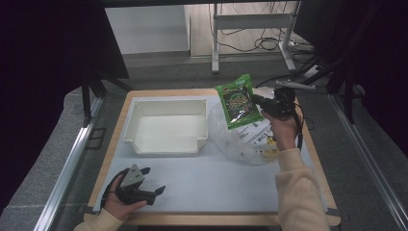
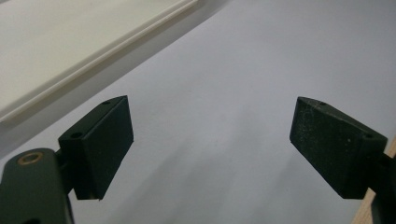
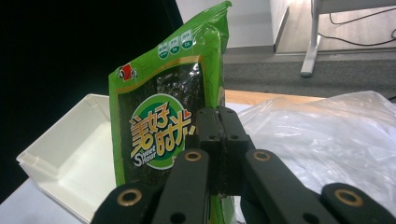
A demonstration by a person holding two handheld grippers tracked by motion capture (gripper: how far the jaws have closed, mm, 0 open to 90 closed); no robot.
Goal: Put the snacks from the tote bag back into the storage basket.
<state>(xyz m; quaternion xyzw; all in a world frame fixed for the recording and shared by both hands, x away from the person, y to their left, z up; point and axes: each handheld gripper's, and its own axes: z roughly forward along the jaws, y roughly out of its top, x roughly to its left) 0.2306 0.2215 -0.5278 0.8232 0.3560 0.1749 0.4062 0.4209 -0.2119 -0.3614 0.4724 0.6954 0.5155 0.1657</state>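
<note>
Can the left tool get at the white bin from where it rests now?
Probably yes. The left tool sits open on the bare mat, just in front of the white bin, with nothing lying between them. The right tool holds the green packet off to the side.

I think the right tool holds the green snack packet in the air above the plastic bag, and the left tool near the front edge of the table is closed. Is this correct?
One detail is wrong: the left tool is open, not closed. The left gripper view shows its two jaws wide apart over the bare table. The rest stands: the right tool holds the green snack packet in the air above the plastic bag.
</note>
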